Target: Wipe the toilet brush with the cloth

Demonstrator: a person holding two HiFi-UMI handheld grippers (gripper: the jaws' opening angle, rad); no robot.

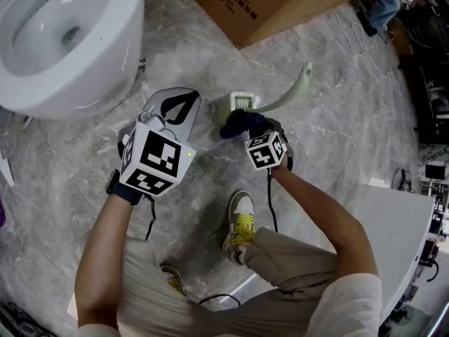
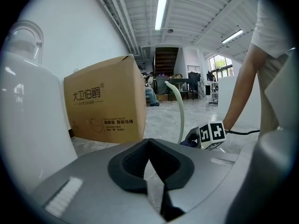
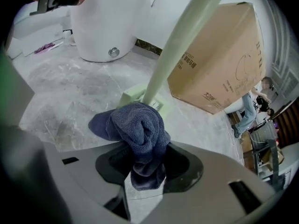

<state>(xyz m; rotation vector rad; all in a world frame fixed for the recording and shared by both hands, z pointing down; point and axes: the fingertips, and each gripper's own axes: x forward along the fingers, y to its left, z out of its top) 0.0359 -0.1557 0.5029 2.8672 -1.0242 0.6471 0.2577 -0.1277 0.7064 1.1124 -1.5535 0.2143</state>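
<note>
The pale green toilet brush [image 1: 286, 97] stands on the floor in its square holder [image 1: 238, 102], its curved handle [image 3: 180, 41] rising away from me. My right gripper [image 3: 145, 164] is shut on a bunched dark blue cloth [image 3: 138, 125], and the cloth [image 1: 240, 123] rests against the foot of the handle, just above the holder. My left gripper [image 1: 181, 107] hovers left of the holder with its jaws shut and nothing between them [image 2: 148, 146]. In the left gripper view, the handle [image 2: 181, 113] and the right gripper's marker cube [image 2: 212, 135] lie ahead.
A white toilet [image 1: 66, 37] stands at the far left, close to my left gripper. A large cardboard box [image 1: 273, 2] sits behind the brush. The person's shoe [image 1: 240, 227] is on the grey marble floor [image 1: 337, 139] just behind the grippers. A white panel [image 1: 393, 216] lies to the right.
</note>
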